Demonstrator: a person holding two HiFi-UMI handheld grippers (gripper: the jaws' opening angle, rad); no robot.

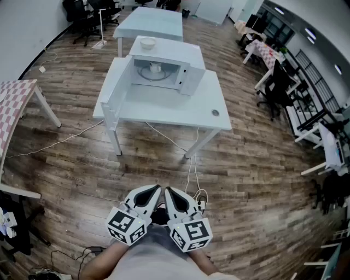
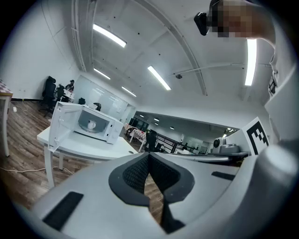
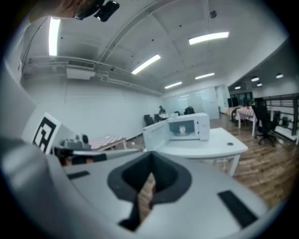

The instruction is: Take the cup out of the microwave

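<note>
Close against the person's grey-shirted torso [image 1: 149,256], at the bottom of the head view, both tools are held side by side, each with its black-and-white marker cube toward the body. The left gripper [image 1: 156,189] has its jaws brought together with nothing between them; its own view shows the dark ribbed pads meeting at the tips [image 2: 149,156]. The right gripper [image 1: 169,191] is likewise closed and empty, its pads touching in the right gripper view [image 3: 150,161]. The two noses lie just beside each other and aim forward at the furniture ahead.

Beneath and beyond them runs a brown wood-plank floor [image 1: 249,164], with thin white cables [image 1: 191,167] trailing across it toward the table legs.

Well apart from the grippers stands a white rectangular table [image 1: 164,114] with a small round grommet [image 1: 215,112] near its right edge. On it sits a white microwave oven [image 1: 170,53], its door [image 1: 117,92] swung wide open to the left. Inside the cavity, on the turntable, stands the small white cup [image 1: 156,68], upright; it also shows in the left gripper view [image 2: 92,124] and the right gripper view [image 3: 182,131]. A pale shallow bowl [image 1: 147,42] rests on the oven's top.

Farther back is a second pale table [image 1: 152,21], black office chairs [image 1: 82,16] at the upper left, and desks with more chairs along the right side.
</note>
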